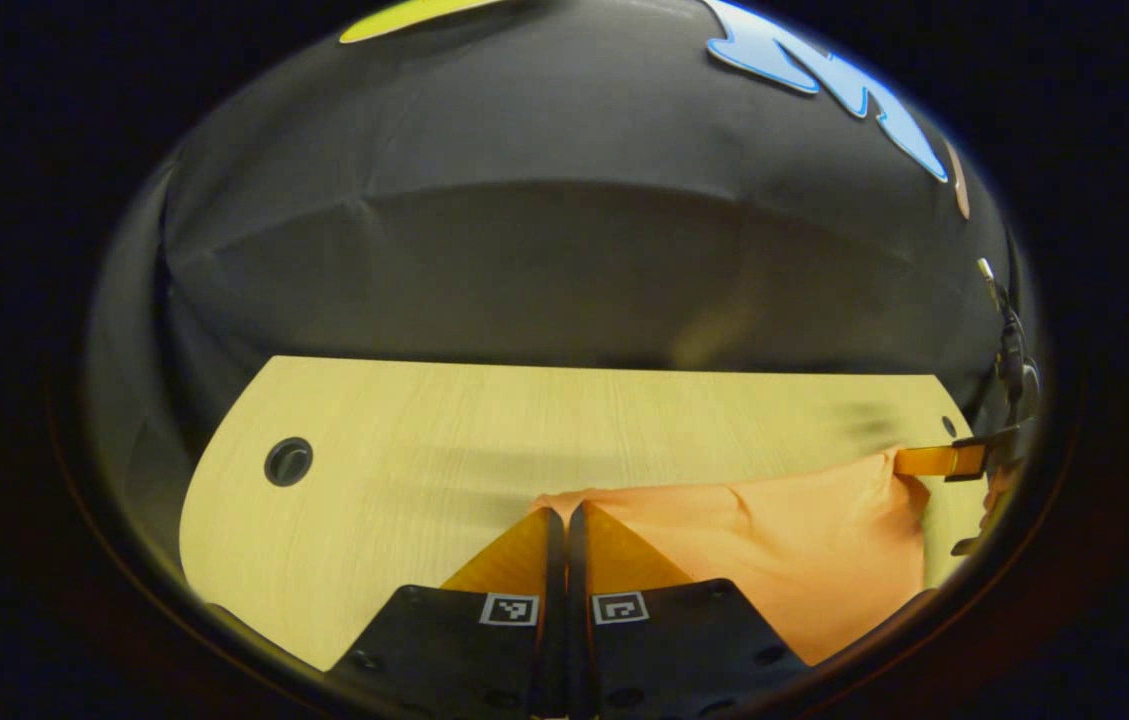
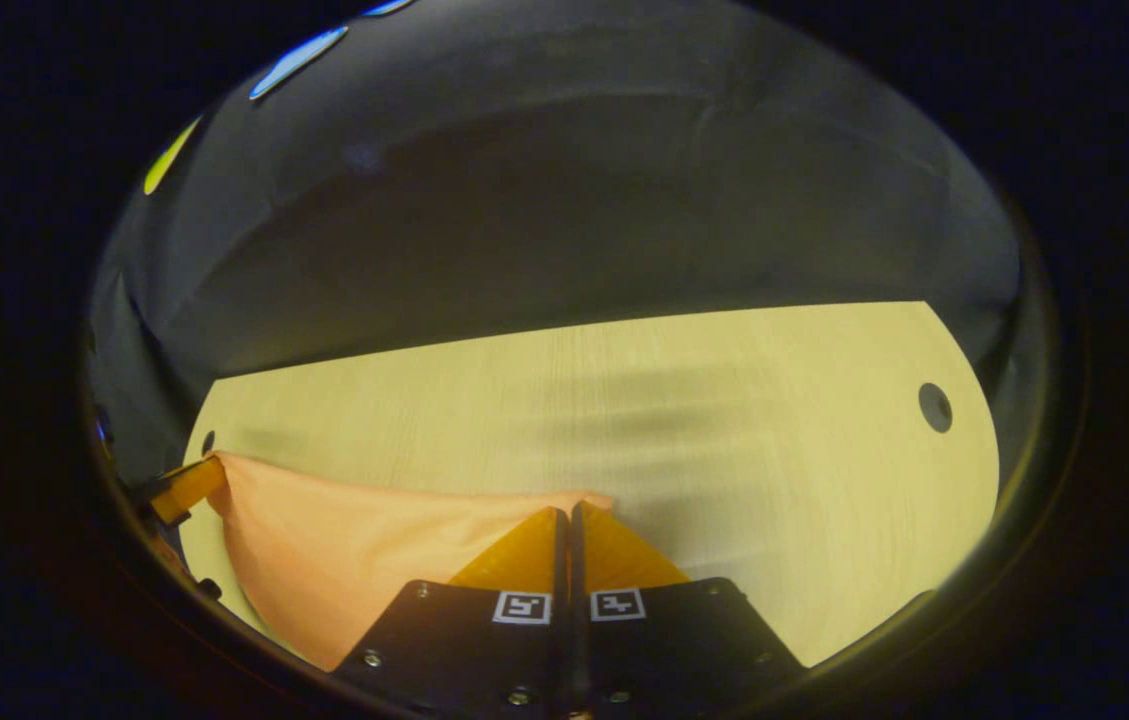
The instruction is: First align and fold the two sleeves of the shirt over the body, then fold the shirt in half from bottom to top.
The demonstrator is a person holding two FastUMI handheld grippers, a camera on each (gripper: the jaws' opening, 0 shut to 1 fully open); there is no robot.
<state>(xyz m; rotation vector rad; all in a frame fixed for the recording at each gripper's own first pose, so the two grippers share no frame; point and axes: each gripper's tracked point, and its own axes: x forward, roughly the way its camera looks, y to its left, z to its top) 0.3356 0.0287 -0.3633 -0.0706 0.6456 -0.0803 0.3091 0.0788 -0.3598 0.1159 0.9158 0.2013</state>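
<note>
The orange shirt [image 1: 794,540] hangs stretched between my two grippers above the pale wooden table [image 1: 404,450]. In the left gripper view my left gripper [image 1: 565,515] is shut on one corner of the cloth. The fabric runs off to the right, where my right gripper [image 1: 909,462] pinches the other corner. In the right gripper view the right gripper [image 2: 565,515] is shut on the shirt [image 2: 344,560], which spreads leftward to the left gripper [image 2: 209,470]. The cloth sags below the held edge; its lower part is hidden.
The table [image 2: 724,420] has a round cable hole near each end [image 1: 288,461] [image 2: 935,407]. Its far edge meets the booth's dark cloth wall. Bare tabletop lies beyond the shirt.
</note>
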